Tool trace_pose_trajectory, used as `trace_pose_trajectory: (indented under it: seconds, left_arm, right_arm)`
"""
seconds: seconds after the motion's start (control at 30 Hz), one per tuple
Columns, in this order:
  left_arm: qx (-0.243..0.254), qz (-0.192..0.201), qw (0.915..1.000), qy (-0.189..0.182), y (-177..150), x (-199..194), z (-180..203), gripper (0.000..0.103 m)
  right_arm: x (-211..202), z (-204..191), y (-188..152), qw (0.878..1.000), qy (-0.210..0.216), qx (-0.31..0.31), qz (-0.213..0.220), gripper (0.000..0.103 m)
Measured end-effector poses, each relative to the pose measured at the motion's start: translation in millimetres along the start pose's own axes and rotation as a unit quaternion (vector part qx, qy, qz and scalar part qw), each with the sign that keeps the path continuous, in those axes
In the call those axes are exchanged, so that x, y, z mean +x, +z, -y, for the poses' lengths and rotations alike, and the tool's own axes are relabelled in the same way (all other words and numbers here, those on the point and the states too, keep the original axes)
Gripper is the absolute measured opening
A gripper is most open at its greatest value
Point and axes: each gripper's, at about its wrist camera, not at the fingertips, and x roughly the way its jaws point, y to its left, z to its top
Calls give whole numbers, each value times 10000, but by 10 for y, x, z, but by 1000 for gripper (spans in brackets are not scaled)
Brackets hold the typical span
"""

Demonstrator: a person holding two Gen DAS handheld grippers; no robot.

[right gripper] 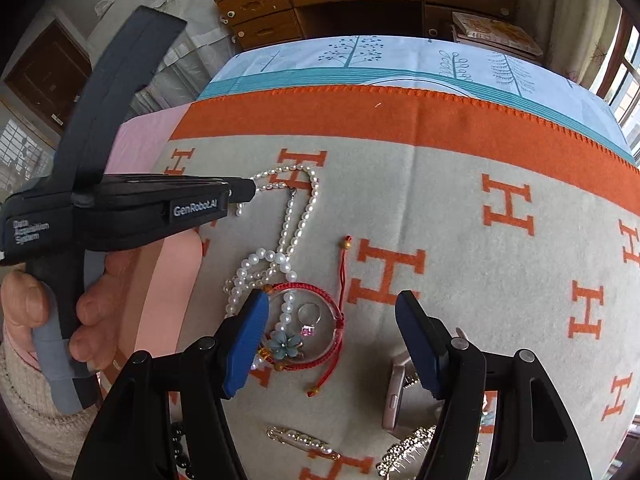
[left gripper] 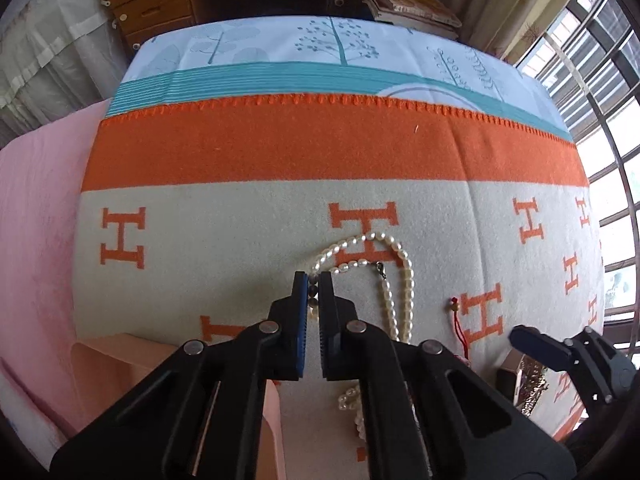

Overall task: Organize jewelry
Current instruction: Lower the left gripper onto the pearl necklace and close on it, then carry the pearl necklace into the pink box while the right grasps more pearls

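Your left gripper [left gripper: 313, 280] is pinched onto the pearl necklace [left gripper: 406, 276], which lies on the orange-and-cream blanket [left gripper: 240, 216]; its fingers tilt steeply down. Your right gripper [right gripper: 334, 320] is spread wide, holding nothing, above the red cord bracelet [right gripper: 334, 312] and ring [right gripper: 308, 314].

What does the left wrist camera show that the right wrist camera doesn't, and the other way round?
Only the left wrist view: the left gripper with its blue pads shut on dark beads. Only the right wrist view: the red cord bracelet, ring, flower charm, and the open right gripper. Both: the pearl necklace, the H-patterned blanket.
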Motion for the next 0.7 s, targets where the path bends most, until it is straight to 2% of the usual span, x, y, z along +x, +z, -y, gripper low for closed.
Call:
trace_pose_trajectory:
  seconds: [0.2, 0.27, 0.6, 0.63, 0.7]
  left_arm:
    - [-336, 626, 9970, -313, -45, -644, -124, 3]
    - [-368, 813, 9951, -427, -64, -878, -142, 3]
    - [-323, 1667, 9818, -848, -249, -2004, -69, 3]
    - [-317, 1732, 9806, -866, -283, -2116, -40, 3]
    - [-317, 1840, 9784, -883, -323, -2293, -28, 3]
  right_arm:
    - [270, -106, 117, 9997, 138, -65, -182, 51]
    - [318, -136, 148, 9998, 97, -124, -152, 48]
    - [422, -342, 227, 9977, -263, -617, -133, 47]
    - [432, -369, 225, 9969, -344, -701, -119, 45]
    - [446, -411, 216, 9955, -509, -800, -82, 30]
